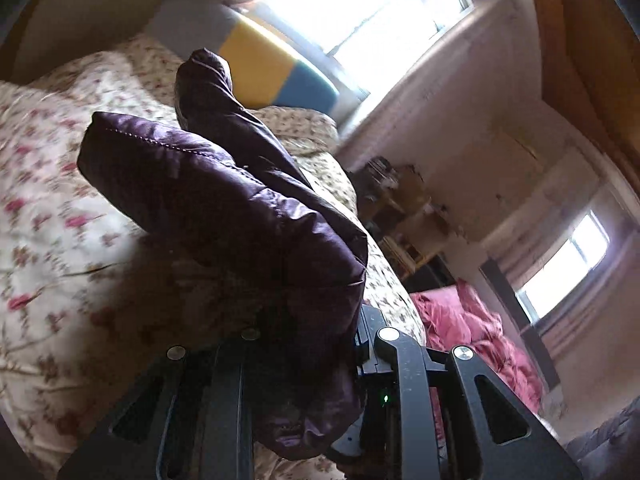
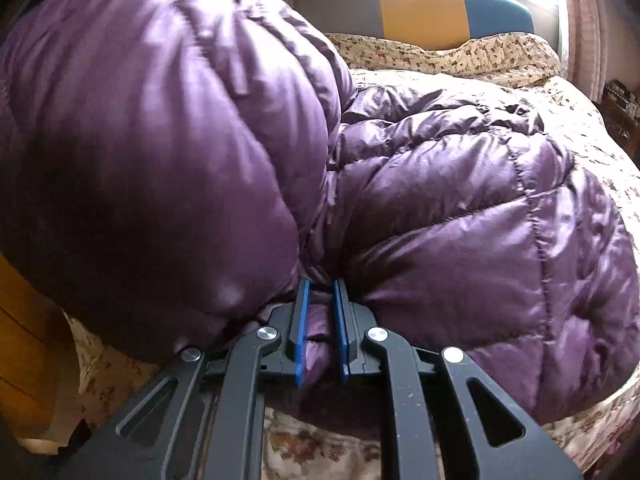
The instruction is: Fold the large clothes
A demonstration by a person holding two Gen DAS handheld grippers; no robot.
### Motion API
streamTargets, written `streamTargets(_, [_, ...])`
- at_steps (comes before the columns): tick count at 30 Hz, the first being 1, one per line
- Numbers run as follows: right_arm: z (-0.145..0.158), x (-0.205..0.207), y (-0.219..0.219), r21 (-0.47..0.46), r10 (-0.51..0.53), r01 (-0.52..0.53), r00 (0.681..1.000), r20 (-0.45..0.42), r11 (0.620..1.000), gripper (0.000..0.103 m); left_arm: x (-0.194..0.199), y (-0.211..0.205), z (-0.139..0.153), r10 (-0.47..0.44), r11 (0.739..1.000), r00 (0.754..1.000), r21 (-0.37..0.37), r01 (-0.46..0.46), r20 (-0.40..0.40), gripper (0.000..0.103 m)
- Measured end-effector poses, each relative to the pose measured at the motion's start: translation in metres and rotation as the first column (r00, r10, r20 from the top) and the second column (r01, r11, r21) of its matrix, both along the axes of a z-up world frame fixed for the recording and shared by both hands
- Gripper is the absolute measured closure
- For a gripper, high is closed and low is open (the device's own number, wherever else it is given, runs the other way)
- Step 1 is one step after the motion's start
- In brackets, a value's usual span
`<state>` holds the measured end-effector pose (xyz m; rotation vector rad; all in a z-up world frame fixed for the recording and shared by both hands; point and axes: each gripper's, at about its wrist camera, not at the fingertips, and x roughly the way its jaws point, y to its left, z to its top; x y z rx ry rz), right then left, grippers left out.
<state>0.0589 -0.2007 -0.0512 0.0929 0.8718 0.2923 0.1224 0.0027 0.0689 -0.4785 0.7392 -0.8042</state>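
A shiny purple quilted down jacket [image 2: 460,200] lies on a floral bedspread [image 2: 580,112]. My right gripper [image 2: 321,292] is shut on a fold of the jacket, its blue pads [image 2: 303,320] pinching the fabric; a big puffed part of the jacket bulges up at the left. In the left wrist view, my left gripper [image 1: 320,344] is shut on another part of the jacket [image 1: 224,200], which is lifted above the bed and drapes over the fingers, hiding the tips.
A headboard [image 2: 420,8] with grey, yellow and blue panels stands at the bed's far end under a bright window [image 1: 360,8]. A pink quilt [image 1: 472,332] lies beyond the bed edge. Cluttered furniture [image 1: 400,208] stands against the wall. A wooden piece [image 2: 24,340] stands at the left.
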Motion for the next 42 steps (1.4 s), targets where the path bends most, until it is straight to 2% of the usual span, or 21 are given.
streamTargets(4, [0.015,-0.010,-0.020,0.018,-0.017,0.017,1.000,-0.001,1.000,0.090,0.004,-0.032,0.005,-0.044,0.998,0.999,0.053,0.044,0.007,0.081])
streamTargets(6, [0.024,-0.019,-0.031,0.015,-0.027,0.027,1.000,0.010,1.000,0.085,0.005,-0.045,0.005,-0.059,0.995,0.998,0.076,0.058,0.003,0.081])
streamTargets(8, [0.035,-0.028,-0.046,0.008,-0.050,0.050,0.998,0.029,0.999,0.069,0.004,-0.058,0.005,-0.074,0.993,0.997,0.097,0.074,0.001,0.081])
streamTargets(10, [0.045,-0.034,-0.063,-0.007,-0.095,0.095,0.994,0.050,0.995,0.064,0.008,-0.072,0.003,-0.089,0.989,0.996,0.118,0.089,-0.006,0.081])
streamTargets(16, [0.056,-0.046,-0.121,-0.042,-0.242,0.244,0.969,0.047,0.969,0.064,0.015,-0.108,-0.010,-0.136,0.975,0.990,0.176,0.140,-0.032,0.081])
streamTargets(22, [0.050,-0.059,-0.170,-0.079,-0.370,0.370,0.929,0.007,0.926,0.057,0.022,-0.148,-0.029,-0.168,0.958,0.982,0.221,0.182,-0.083,0.079])
streamTargets(28, [0.039,-0.066,-0.212,-0.100,-0.471,0.463,0.880,-0.067,0.881,0.055,0.025,-0.182,-0.045,-0.174,0.941,0.979,0.276,0.197,-0.106,0.067])
streamTargets(32, [0.034,-0.063,-0.225,-0.126,-0.489,0.477,0.867,-0.095,0.870,0.054,0.031,-0.206,-0.053,-0.162,0.932,0.981,0.310,0.189,-0.110,0.045])
streamTargets(34, [0.030,-0.060,-0.231,-0.135,-0.493,0.478,0.864,-0.105,0.868,0.054,0.031,-0.224,-0.061,-0.161,0.925,0.981,0.331,0.189,-0.111,0.041])
streamTargets(37, [0.028,-0.061,-0.236,-0.129,-0.498,0.484,0.859,-0.116,0.865,0.054,0.032,-0.240,-0.074,-0.173,0.908,0.979,0.368,0.201,-0.108,0.041])
streamTargets(42, [0.027,-0.068,-0.239,-0.115,-0.509,0.498,0.852,-0.120,0.860,0.052,0.027,-0.244,-0.069,-0.185,0.905,0.977,0.371,0.210,-0.102,0.029])
